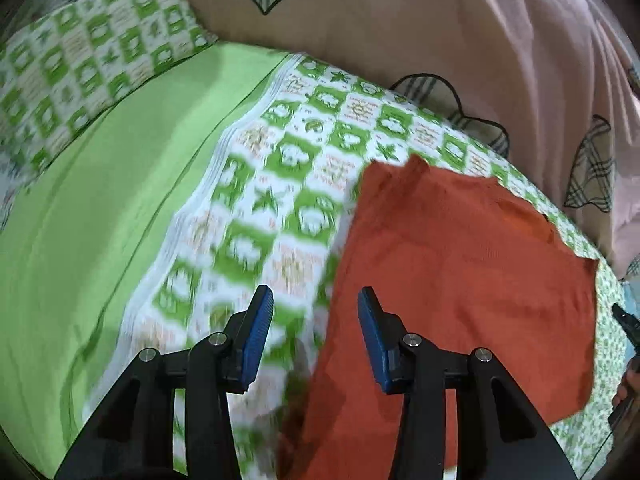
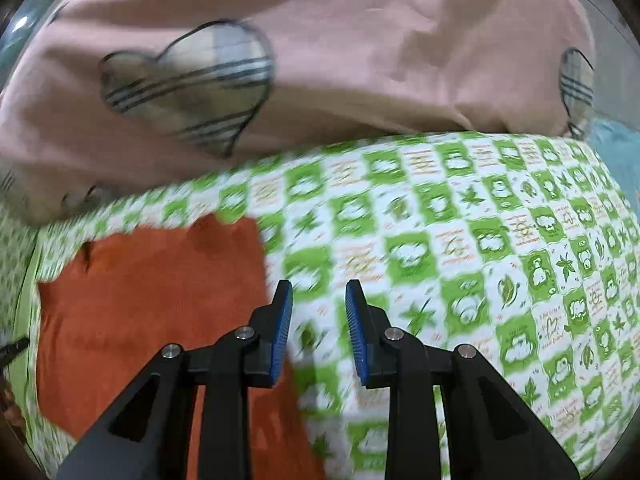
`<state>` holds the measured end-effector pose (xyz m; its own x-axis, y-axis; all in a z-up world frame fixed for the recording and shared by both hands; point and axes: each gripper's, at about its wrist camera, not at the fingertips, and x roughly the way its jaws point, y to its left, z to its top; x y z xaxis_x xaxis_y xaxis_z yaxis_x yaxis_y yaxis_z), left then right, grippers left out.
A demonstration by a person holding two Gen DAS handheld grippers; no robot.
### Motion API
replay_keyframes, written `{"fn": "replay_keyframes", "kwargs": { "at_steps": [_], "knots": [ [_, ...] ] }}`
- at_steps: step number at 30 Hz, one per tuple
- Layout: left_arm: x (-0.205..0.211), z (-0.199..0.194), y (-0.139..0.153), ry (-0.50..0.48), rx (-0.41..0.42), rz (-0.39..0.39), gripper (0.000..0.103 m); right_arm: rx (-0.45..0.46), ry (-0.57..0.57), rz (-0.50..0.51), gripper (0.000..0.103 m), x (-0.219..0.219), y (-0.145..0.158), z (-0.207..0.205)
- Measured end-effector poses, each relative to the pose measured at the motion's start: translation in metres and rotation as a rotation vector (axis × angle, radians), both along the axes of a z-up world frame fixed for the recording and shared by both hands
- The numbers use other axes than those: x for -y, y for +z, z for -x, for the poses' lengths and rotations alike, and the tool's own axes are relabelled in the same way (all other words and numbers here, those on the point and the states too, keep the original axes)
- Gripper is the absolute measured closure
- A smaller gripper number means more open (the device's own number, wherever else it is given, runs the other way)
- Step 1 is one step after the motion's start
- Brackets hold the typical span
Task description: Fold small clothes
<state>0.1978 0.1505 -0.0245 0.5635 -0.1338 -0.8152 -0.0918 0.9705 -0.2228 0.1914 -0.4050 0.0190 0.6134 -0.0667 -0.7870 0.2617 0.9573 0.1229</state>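
On the green-and-white checked bedsheet (image 1: 280, 184) lies a flat rust-orange knit garment (image 1: 460, 280). Left gripper (image 1: 315, 336) hangs over its left edge, jaws wide apart and empty. Right gripper (image 2: 319, 334) hovers just beside its right edge, partly open, gripping nothing.

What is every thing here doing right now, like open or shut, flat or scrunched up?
Small rust-orange cloth garment: spread flat, unfolded, not gripped.
Left gripper: open, empty.
Right gripper: open, empty.
Green-and-white checked bedsheet: spread out under the garment.
Pink blanket with plaid hearts: bunched behind the sheet.
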Motion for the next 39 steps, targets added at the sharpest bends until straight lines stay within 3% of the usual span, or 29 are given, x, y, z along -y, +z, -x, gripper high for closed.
{"fn": "replay_keyframes", "kwargs": {
  "at_steps": [4,11,17,20,30,39],
  "knots": [
    [0.015,0.034,-0.001,-0.019,-0.033,0.043,0.055,-0.099,0.1,0.08,0.052,-0.051,-0.006,0.005],
    [0.046,0.088,-0.011,-0.051,-0.093,0.083,0.044,-0.166,0.226,0.196,0.036,-0.127,-0.01,0.024],
    [0.046,0.103,-0.039,0.01,-0.193,0.218,0.035,-0.162,0.273,0.233,0.031,-0.154,-0.005,0.029],
    [0.045,0.103,-0.046,0.033,-0.198,0.278,0.031,-0.165,0.29,0.238,0.03,-0.161,-0.004,0.028],
    [0.054,0.093,-0.063,0.086,-0.214,0.338,0.027,-0.181,0.294,0.223,0.03,-0.163,-0.008,0.025],
    [0.037,0.062,-0.075,0.21,-0.144,0.384,0.026,-0.188,0.292,0.141,0.03,-0.157,-0.014,0.022]
  ]
}}
